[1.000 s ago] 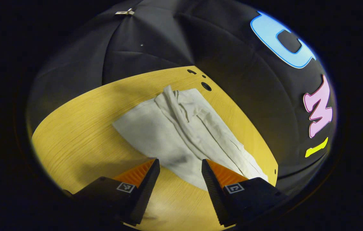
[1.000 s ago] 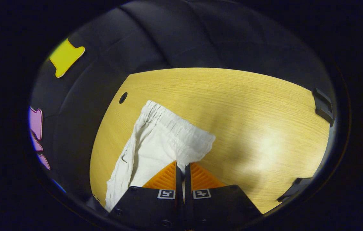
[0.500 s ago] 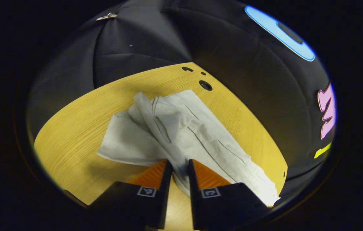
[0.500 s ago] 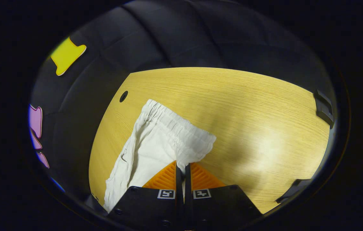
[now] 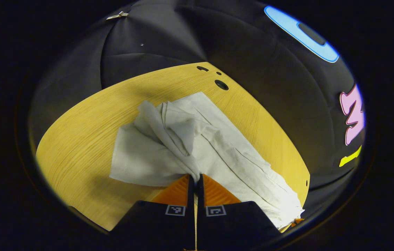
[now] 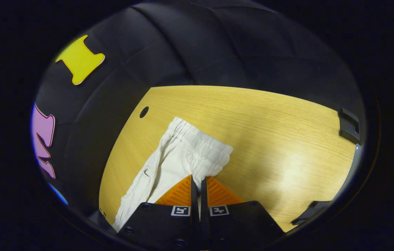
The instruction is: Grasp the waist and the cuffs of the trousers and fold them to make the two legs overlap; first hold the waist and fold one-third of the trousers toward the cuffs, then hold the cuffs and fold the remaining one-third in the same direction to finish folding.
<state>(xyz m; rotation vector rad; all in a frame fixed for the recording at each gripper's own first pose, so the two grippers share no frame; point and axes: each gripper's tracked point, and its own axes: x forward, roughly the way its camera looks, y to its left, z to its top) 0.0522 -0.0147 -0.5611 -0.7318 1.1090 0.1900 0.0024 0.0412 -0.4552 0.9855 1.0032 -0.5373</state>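
White trousers (image 5: 197, 146) lie on the yellow wooden table (image 5: 78, 139). In the left gripper view the two legs spread away from me, one bunched and partly lying over the other, and my left gripper (image 5: 195, 178) is shut on a cuff at the near edge. In the right gripper view the trousers (image 6: 179, 160) show their gathered elastic waist (image 6: 200, 139) at the far end. My right gripper (image 6: 198, 179) is shut on the waist's near corner, with cloth pinched between the fingers.
Round holes (image 5: 221, 84) pierce the table near its far edge in the left gripper view, and one hole (image 6: 144, 112) sits beyond the waist in the right gripper view. Black clamps (image 6: 348, 125) grip the table's right edge. Black cloth walls surround the table.
My left gripper went from open to shut on the cuff, and the near leg has been drawn up and bunched. The right gripper stayed shut and lifted slightly with the waist.
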